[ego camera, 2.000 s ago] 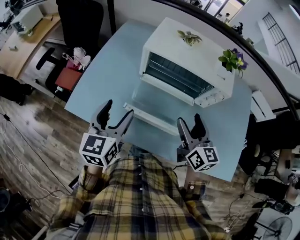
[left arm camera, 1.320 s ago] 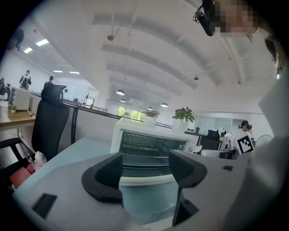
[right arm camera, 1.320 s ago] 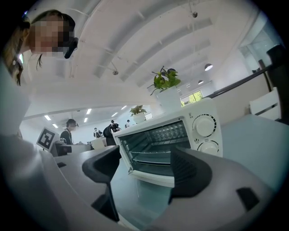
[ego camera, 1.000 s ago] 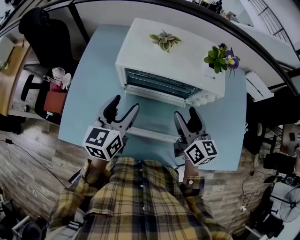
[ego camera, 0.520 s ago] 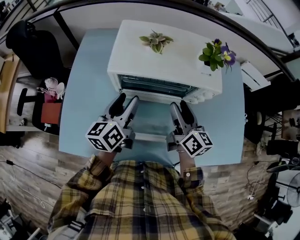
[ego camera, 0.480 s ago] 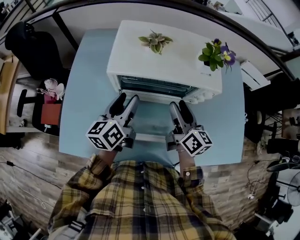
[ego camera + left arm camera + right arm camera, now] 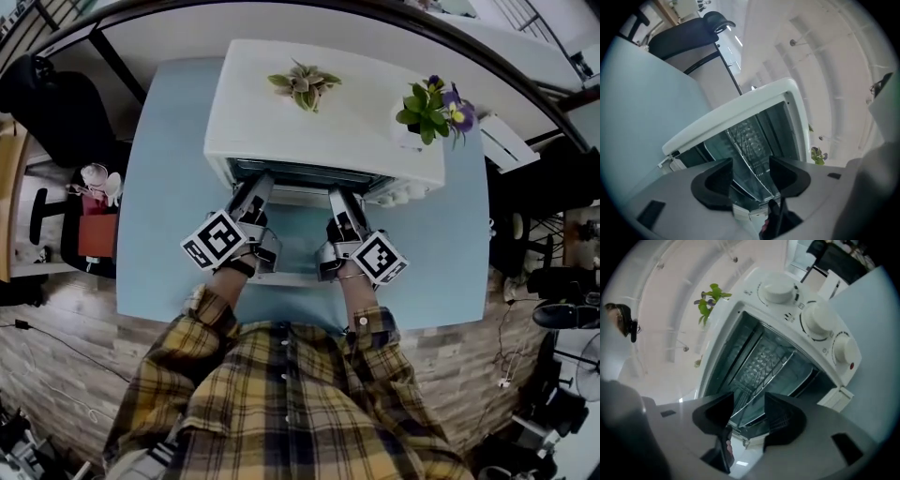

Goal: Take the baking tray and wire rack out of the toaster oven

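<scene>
The white toaster oven (image 7: 328,112) stands on the blue table with its glass door (image 7: 292,236) folded down toward me. Inside, the wire rack (image 7: 746,140) (image 7: 769,361) lies on its rails, and a shiny tray (image 7: 790,377) shows beneath it. My left gripper (image 7: 254,187) (image 7: 750,171) is at the left of the oven mouth. Its jaws are closing, with the rack's front edge between them. My right gripper (image 7: 339,200) (image 7: 749,409) is at the right of the mouth, its jaws also closing either side of the rack's edge. A gap still shows at each pair of pads.
Two potted plants (image 7: 302,82) (image 7: 429,108) sit on the oven's top. Three knobs (image 7: 816,322) line the oven's right side. The table (image 7: 164,178) runs left and right of the oven. A black chair (image 7: 47,103) and a red stool (image 7: 96,234) stand off its left edge.
Both grippers have moved forward over the open door to the oven mouth and rolled. Their jaws have narrowed around the rack's front edge.
</scene>
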`<state>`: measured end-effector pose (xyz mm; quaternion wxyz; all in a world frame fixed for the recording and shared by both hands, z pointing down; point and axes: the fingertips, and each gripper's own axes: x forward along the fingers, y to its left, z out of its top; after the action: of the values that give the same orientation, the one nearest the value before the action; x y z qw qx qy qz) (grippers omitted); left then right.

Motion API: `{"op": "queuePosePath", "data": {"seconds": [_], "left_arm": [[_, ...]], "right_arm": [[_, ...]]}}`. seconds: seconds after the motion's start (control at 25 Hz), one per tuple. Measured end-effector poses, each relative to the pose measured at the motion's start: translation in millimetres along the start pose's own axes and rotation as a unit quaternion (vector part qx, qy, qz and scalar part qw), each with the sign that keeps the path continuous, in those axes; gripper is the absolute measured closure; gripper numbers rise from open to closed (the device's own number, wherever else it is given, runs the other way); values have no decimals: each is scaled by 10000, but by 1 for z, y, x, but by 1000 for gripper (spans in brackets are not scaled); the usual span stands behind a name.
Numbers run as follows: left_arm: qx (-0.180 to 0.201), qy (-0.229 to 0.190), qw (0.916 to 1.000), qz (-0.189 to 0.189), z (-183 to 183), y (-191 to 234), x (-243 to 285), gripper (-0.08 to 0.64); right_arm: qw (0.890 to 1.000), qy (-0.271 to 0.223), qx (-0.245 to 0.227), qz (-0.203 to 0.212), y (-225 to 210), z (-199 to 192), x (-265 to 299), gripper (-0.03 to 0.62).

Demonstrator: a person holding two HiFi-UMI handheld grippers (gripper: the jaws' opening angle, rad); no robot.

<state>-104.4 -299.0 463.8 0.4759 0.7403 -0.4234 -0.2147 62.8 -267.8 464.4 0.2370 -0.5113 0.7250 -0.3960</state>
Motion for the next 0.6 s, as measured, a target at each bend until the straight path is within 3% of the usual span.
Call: {"op": "queuePosePath", "data": {"seconds": [0.24, 0.6], "left_arm": [[-228, -266, 9994, -26, 6, 11, 16, 359], [-326, -353, 9988, -84, 9, 17, 26, 388]], "right_arm": [[9958, -563, 703, -185, -25, 8, 14, 413], [9869, -1000, 1256, -136, -40, 13, 31, 503]]}}
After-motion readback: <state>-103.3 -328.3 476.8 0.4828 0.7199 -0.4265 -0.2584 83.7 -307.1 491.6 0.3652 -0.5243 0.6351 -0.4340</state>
